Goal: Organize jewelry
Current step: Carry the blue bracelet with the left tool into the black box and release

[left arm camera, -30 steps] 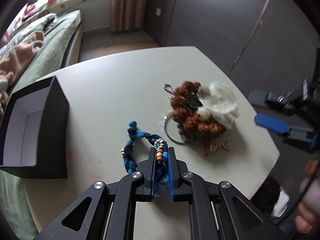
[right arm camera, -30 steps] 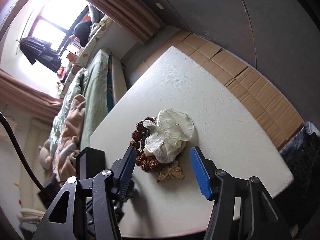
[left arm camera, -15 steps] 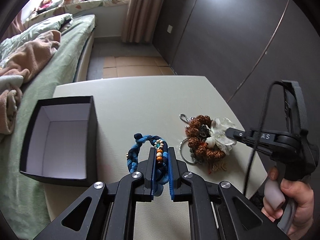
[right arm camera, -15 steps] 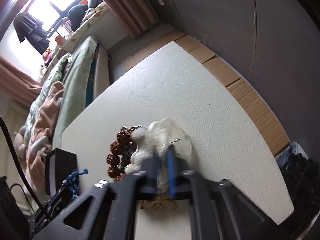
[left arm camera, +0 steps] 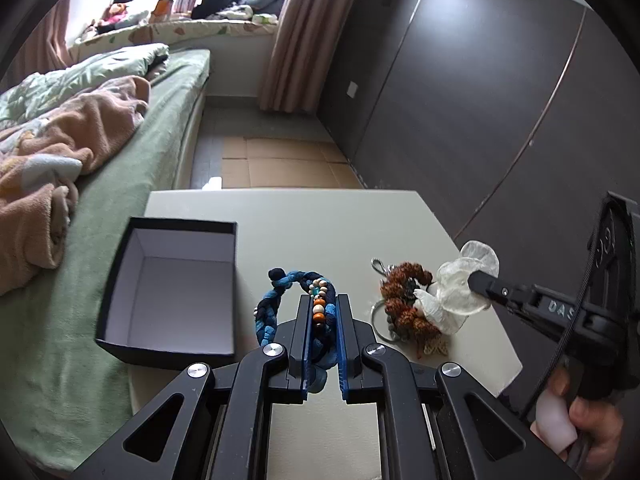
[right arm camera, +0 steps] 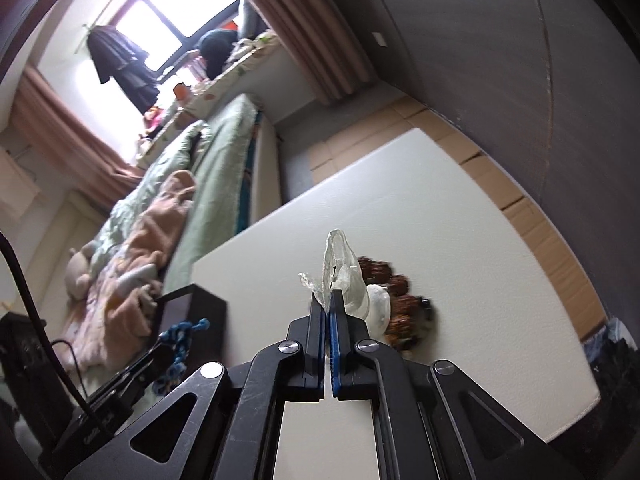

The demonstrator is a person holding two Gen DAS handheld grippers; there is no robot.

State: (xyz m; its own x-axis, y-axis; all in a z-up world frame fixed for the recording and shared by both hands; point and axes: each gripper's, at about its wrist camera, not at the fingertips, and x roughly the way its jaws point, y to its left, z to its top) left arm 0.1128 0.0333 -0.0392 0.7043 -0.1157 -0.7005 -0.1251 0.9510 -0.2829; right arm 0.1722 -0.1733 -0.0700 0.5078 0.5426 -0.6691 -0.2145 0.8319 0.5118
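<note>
My left gripper [left arm camera: 324,298] is shut on a blue braided bracelet [left arm camera: 276,300] with small beads and holds it above the white table [left arm camera: 320,224]. To its left stands an open black box [left arm camera: 180,226] with a white inside. To the right lies a brown bead cluster [left arm camera: 404,300] with a key ring and a sheer white flower [left arm camera: 460,280]. My right gripper [right arm camera: 327,300] has its jaws closing tight on that flower's [right arm camera: 340,256] thin edge, with the brown beads [right arm camera: 404,304] just behind. I cannot tell if the cluster is off the table.
A green bed [left arm camera: 132,184] with a peach blanket runs along the table's left side, and the box overhangs it. Dark wardrobe doors [left arm camera: 460,100] stand to the right. A hand [left arm camera: 592,420] holds the right gripper's handle near the table's front right corner.
The right gripper went from wide open around the flower to shut on it. The left gripper rose with the bracelet and tilted up, bringing the box and more of the room into view.
</note>
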